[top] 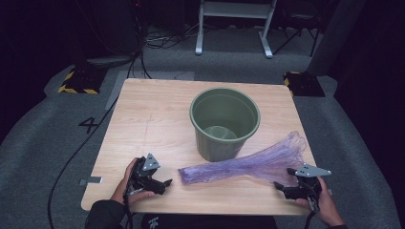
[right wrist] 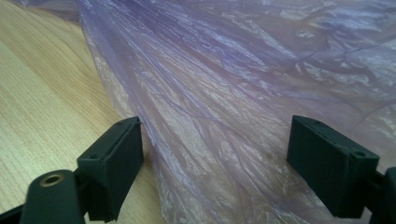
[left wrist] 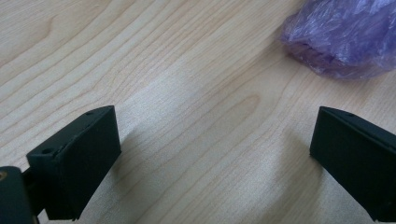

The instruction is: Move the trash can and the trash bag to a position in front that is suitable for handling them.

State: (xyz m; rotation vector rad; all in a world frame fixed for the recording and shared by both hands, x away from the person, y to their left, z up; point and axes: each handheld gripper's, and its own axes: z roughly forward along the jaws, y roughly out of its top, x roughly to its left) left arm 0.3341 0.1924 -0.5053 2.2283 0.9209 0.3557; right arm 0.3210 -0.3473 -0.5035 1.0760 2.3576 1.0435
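1. We are seeing the table (top: 143,119) carrying a green bucket (top: 224,124) at centre.
2. The purple bag (top: 248,164) is lying at the bucket's five o'clock, touching its base.
3. The right gripper (top: 282,187) is hovering with jaws apart over the bag's wide end.
4. The left gripper (top: 165,183) is standing with jaws apart at the bag's nine o'clock.

floor marking (top: 89,125): a dark figure "4" on the grey carpet, left of the table (top: 143,119)
hazard stripes, left (top: 76,89): yellow and black warning stripes along the edge of a dark floor plate beyond the table's far left corner; a sign, no wording
hazard stripes, right (top: 289,78): yellow and black marks on a dark floor plate at the table's far right corner; no wording
print at the bottom edge (top: 154,222): small pale marks on dark cloth in the high view, too small to read
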